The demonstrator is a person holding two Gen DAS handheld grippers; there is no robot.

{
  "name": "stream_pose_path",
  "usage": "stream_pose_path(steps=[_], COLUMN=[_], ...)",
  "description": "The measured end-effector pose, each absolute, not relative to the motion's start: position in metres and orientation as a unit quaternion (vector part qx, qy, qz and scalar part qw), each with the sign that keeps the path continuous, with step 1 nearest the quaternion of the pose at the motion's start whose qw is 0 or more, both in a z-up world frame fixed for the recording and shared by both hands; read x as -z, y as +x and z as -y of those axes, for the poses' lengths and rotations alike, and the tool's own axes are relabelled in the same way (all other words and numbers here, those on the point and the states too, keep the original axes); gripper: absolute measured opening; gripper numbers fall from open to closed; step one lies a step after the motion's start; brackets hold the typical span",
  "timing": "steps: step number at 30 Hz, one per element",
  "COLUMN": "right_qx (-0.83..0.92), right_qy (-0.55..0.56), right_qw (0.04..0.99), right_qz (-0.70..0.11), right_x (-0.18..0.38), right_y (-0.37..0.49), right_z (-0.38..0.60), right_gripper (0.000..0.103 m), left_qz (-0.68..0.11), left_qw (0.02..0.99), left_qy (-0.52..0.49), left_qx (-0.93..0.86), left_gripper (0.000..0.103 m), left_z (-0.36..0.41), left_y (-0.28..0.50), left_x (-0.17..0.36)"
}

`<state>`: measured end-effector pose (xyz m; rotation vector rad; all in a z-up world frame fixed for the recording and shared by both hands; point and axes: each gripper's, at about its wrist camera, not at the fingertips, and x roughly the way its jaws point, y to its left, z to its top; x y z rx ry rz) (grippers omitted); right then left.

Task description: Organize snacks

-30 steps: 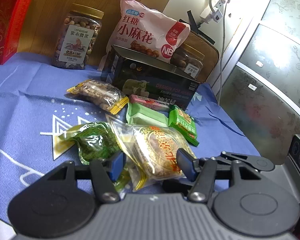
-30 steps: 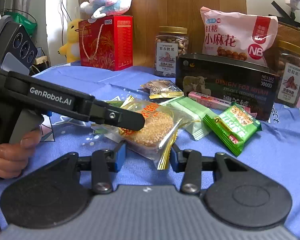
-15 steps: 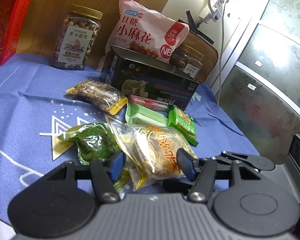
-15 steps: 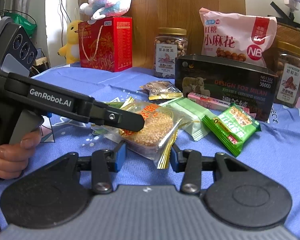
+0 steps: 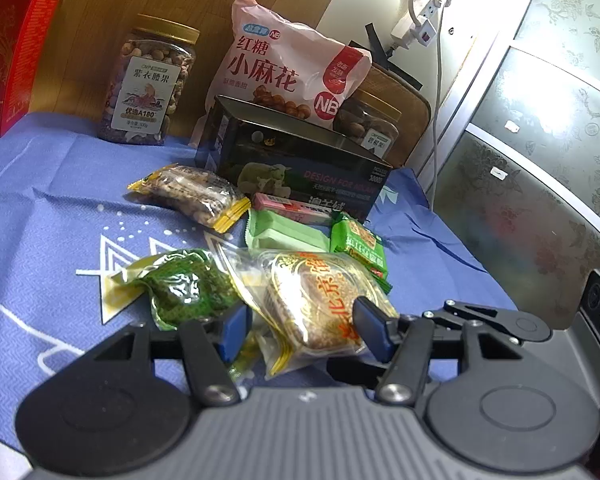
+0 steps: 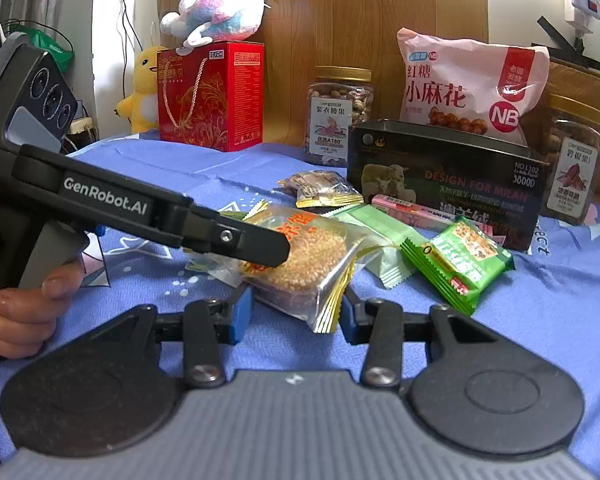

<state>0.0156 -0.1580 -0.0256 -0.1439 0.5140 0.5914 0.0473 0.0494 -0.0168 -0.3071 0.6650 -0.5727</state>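
Observation:
A clear-wrapped sesame cake (image 5: 320,304) lies on the blue cloth among loose snacks. My left gripper (image 5: 300,330) is open, its blue pads either side of the cake's near end. My right gripper (image 6: 294,314) is open too, pads flanking the same cake (image 6: 304,256) from the other side. The left gripper's body (image 6: 140,216) crosses the right wrist view over the cake. A green packet (image 5: 188,288) lies left of the cake. A green wafer pack (image 6: 460,264), a pale green bar (image 5: 284,236), a pink bar (image 5: 292,206) and a nut packet (image 5: 192,196) lie beyond.
A dark open tin box (image 6: 448,184) stands behind the snacks. Behind it are a pink bag (image 6: 468,84), two nut jars (image 6: 338,116) (image 6: 576,160) and a red gift box (image 6: 212,96) with plush toys. The cloth's right edge (image 5: 460,248) drops off.
Both grippers have edged slightly nearer the sesame cake; the jaws stay open and the snacks have not moved.

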Motion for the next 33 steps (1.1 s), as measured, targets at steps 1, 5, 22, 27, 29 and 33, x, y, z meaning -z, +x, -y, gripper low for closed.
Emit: stream_pose_path(steps=[1,5,22,27,29,33], right_qx=[-0.287,-0.287,-0.285,-0.284,-0.283,-0.27], right_qy=[-0.07,-0.07,-0.07,-0.054,-0.047,-0.047], right_qw=[0.922,0.922,0.924,0.928,0.93,0.94], right_qz=[-0.25,-0.251,-0.245,-0.237,-0.231,-0.204], right_x=[0.026,0.026,0.026,0.023,0.017,-0.003], right_y=[0.015,0.015,0.014,0.012,0.015,0.029], right_z=[0.158,0.158,0.157,0.16,0.161,0.165], right_gripper=[0.047,0.047,0.047,0.047,0.047,0.047], left_qz=[-0.321,-0.321,-0.319,-0.32,-0.315,-0.306], left_qw=[0.894,0.893,0.893,0.895,0.896,0.895], left_qy=[-0.148,-0.149,-0.15,-0.15,-0.147,-0.145], left_qx=[0.276,0.276,0.279,0.274,0.276,0.29], left_gripper=[0.056,0.056,0.056,0.056,0.056,0.056], left_z=[-0.049,-0.05,-0.049,-0.047,-0.046,-0.039], left_y=[0.047,0.047,0.047,0.049,0.054,0.079], left_x=[0.017,0.017,0.016,0.006,-0.004,-0.03])
